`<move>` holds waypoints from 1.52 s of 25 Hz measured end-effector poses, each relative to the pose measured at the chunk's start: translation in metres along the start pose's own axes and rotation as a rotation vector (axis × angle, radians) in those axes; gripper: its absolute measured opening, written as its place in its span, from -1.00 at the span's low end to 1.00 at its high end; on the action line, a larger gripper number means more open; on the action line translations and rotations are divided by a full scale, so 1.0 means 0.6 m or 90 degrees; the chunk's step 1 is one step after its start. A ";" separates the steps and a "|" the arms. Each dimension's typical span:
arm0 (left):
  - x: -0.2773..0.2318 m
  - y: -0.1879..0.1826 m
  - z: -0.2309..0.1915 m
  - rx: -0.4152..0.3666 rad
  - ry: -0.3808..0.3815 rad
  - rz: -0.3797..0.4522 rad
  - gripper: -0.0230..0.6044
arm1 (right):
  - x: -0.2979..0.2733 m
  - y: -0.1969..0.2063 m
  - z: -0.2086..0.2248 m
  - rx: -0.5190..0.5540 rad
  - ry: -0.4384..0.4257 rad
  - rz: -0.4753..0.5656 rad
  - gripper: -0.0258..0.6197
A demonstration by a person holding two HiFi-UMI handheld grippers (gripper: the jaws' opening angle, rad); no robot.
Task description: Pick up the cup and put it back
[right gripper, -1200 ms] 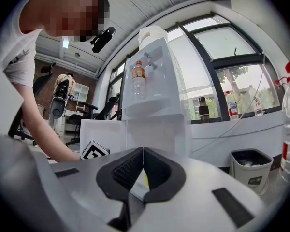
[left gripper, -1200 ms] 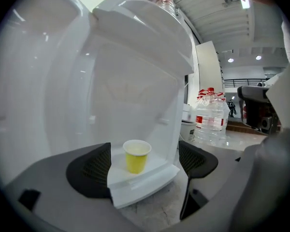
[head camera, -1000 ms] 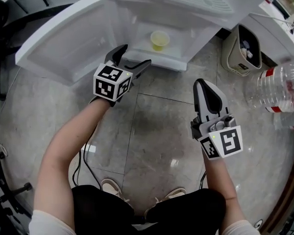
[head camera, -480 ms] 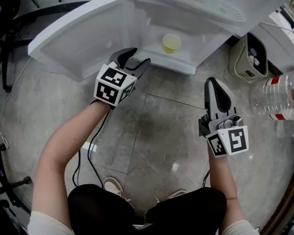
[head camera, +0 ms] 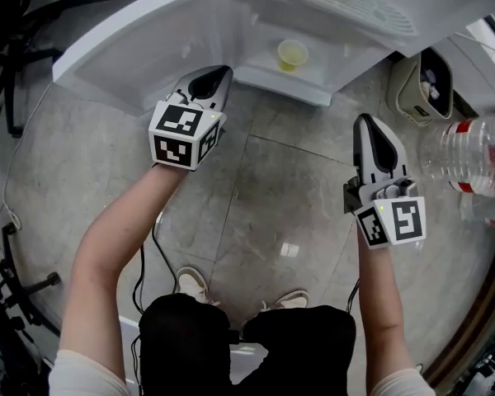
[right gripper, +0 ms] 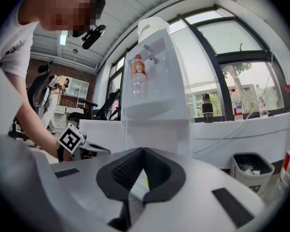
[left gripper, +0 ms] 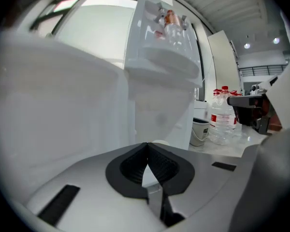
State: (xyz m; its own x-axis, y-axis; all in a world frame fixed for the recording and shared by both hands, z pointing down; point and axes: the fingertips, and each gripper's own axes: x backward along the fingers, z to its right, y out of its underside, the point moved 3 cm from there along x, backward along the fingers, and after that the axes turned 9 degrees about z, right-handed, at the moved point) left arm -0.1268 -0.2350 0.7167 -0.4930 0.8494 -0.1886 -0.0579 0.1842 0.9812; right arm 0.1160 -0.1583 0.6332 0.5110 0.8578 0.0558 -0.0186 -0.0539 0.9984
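Grey tiled floor before the dispenser (head camera: 346, 7); found cup (head camera: 292, 54) on its ledge, untouched. Left gripper (head camera: 219, 73) near that ledge, jaws just snapped together on nothing — right gripper (head camera: 365, 124) farther back, likewise closed, empty. Judged pickup unstarted: needed jaws reopened, reach toward cup.

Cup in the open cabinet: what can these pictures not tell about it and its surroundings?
- Cup: head view, too small to tell whether it holds anything.
- Cabinet: head view, its upper inside hidden by the dispenser top.
- Water bottle: head view, cut by the right edge.
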 end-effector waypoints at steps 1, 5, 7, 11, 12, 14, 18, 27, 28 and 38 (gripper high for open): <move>0.017 -0.034 0.005 -0.019 -0.010 0.012 -0.85 | 0.003 -0.022 -0.006 0.004 -0.004 -0.010 -0.86; 0.089 -0.148 0.050 -0.021 0.013 0.031 -0.85 | 0.015 -0.123 -0.018 -0.009 0.015 -0.036 -0.86; 0.120 -0.183 0.070 0.004 0.025 0.021 -0.85 | 0.024 -0.174 -0.029 -0.023 0.023 -0.047 -0.86; 0.168 -0.253 0.089 0.025 0.025 0.003 -0.85 | 0.041 -0.253 -0.050 -0.055 0.011 -0.078 -0.86; 0.178 -0.271 0.092 0.030 0.023 0.000 -0.85 | 0.047 -0.273 -0.052 -0.061 0.010 -0.086 -0.86; 0.207 -0.308 0.099 0.041 0.016 -0.011 -0.85 | 0.063 -0.317 -0.061 -0.069 0.013 -0.107 -0.86; 0.269 -0.402 0.121 0.034 0.005 -0.021 -0.85 | 0.099 -0.429 -0.067 -0.057 0.027 -0.127 -0.86; 0.375 -0.672 0.182 -0.004 0.009 0.029 -0.85 | 0.132 -0.707 -0.076 -0.031 0.043 -0.093 -0.86; 0.384 -0.706 0.182 -0.006 0.003 0.035 -0.85 | 0.133 -0.736 -0.079 -0.029 0.042 -0.087 -0.86; 0.463 -0.964 0.204 -0.034 -0.003 0.073 -0.85 | 0.170 -0.993 -0.106 0.009 0.042 -0.052 -0.86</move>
State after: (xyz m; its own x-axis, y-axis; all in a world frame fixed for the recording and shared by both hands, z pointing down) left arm -0.1239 -0.0452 0.0919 -0.4954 0.8654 -0.0750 -0.0481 0.0589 0.9971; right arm 0.1246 -0.0065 0.0450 0.4528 0.8913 -0.0241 0.0336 0.0099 0.9994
